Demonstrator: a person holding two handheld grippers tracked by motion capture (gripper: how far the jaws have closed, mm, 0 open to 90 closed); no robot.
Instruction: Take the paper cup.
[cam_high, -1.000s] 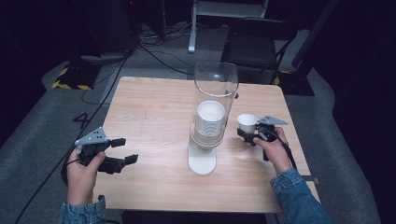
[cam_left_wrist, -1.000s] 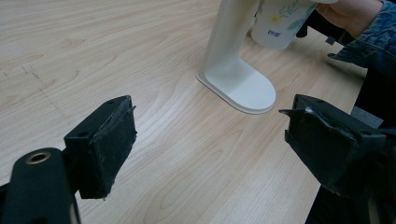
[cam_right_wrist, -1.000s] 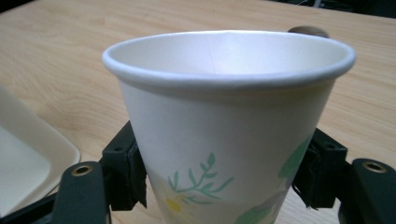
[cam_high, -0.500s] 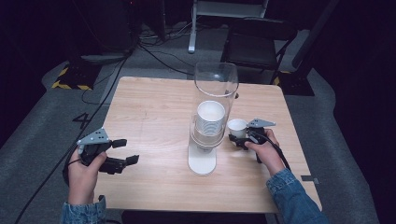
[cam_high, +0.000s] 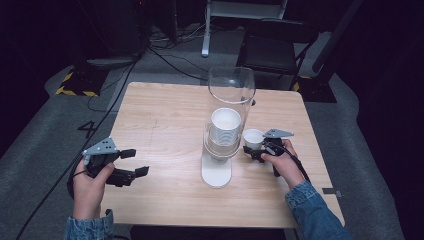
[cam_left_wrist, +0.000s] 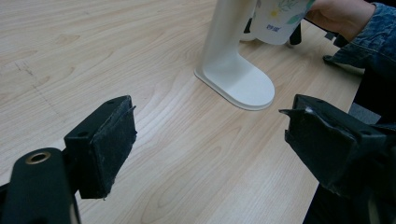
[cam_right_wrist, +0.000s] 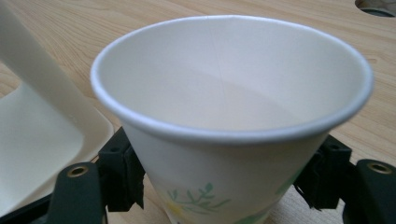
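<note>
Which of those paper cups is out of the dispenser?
The single cup between the right gripper's jaws, beside the dispenser. The other cups sit stacked inside its clear tube.

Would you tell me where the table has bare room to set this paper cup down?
Free: the wood between the left gripper and the dispenser, and the far-left corner. Crowded: beside the dispenser, where the right gripper holds the paper cup.

The paper cup (cam_right_wrist: 224, 121) hides whether the right gripper's (cam_right_wrist: 224, 186) pads press it.
</note>
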